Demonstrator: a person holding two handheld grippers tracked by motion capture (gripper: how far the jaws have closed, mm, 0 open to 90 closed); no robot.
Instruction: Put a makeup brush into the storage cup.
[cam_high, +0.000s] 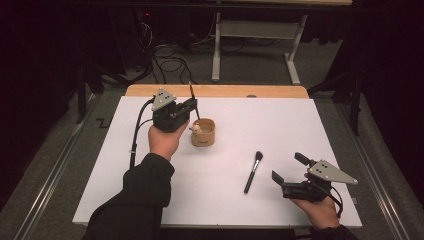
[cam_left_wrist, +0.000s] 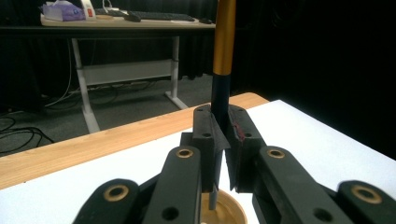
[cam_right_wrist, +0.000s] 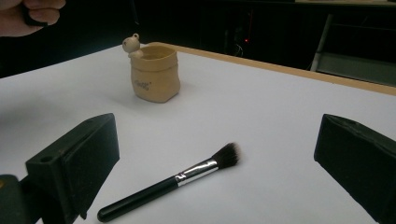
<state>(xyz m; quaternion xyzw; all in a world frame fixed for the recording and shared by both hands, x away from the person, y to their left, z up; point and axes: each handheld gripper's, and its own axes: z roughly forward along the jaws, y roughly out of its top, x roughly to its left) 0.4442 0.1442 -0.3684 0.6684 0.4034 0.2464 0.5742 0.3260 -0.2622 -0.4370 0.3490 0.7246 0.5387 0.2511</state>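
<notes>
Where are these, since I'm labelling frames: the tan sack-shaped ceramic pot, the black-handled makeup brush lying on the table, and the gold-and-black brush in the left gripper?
tan sack-shaped ceramic pot (cam_right_wrist: 155, 79), right gripper view, front wall.
black-handled makeup brush (cam_right_wrist: 154, 189), right gripper view, handle.
gold-and-black brush (cam_left_wrist: 224, 42), left gripper view, gold section.

The white table top (cam_high: 280, 130) is lit evenly from above and is the brightest thing in the high view, while the floor and the room past its far edge sink into near black; shadows under the pot (cam_high: 203, 133) and the loose brush (cam_high: 253, 171) are faint and short. In the left gripper view the jaws at the bottom edge are soft and out of focus, and the gold band of the held brush (cam_left_wrist: 224, 37) carries a dull sheen. The right gripper view is dim and slightly grainy, with its jaws blurred.
</notes>
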